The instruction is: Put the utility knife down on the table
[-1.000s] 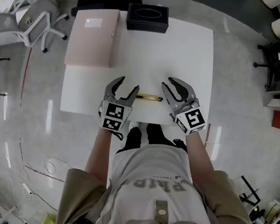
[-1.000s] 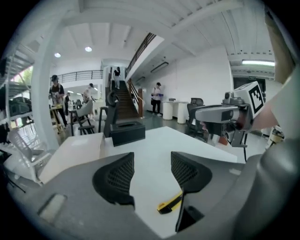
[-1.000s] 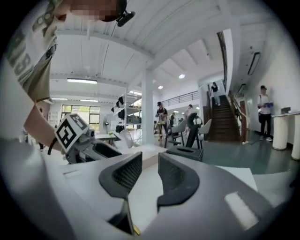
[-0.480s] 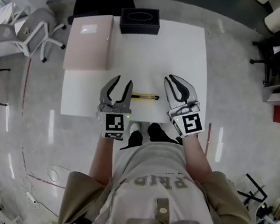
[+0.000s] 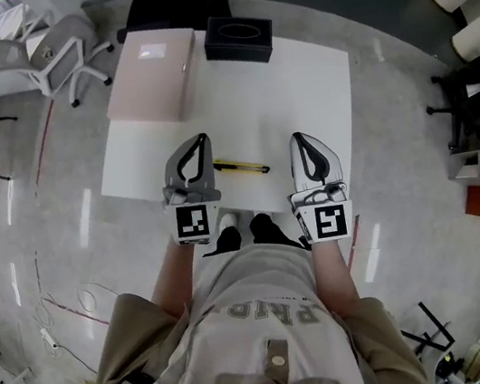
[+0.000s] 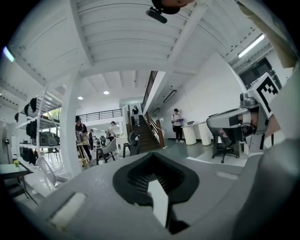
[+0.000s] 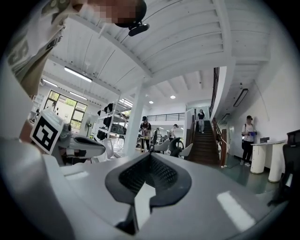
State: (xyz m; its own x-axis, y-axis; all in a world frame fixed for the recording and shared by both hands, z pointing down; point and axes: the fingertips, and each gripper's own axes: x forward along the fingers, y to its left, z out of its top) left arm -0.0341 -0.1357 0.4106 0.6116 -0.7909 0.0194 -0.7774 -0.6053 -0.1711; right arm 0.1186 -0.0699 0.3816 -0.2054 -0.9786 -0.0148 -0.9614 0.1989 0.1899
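A yellow and black utility knife (image 5: 241, 166) lies flat on the white table (image 5: 298, 103) near its front edge, between my two grippers. My left gripper (image 5: 200, 138) is to the knife's left, lifted off the table, and its jaws have just closed with nothing between them. My right gripper (image 5: 298, 138) is to the knife's right, also lifted, and its jaws have just closed empty too. In both gripper views the jaws meet, left gripper (image 6: 151, 157) and right gripper (image 7: 149, 158), and point level across the room, so the table is out of those views.
A pale pink board (image 5: 153, 75) lies at the table's far left and a black box (image 5: 239, 38) at its far edge. Office chairs (image 5: 40, 49) stand beyond the table's left corner. The person's legs and shoes (image 5: 239, 231) are at the table's near edge.
Both grippers rose off the table and tilted up to level. The left jaws went from wide open to shut, the right jaws closed fully. The knife stayed on the table.
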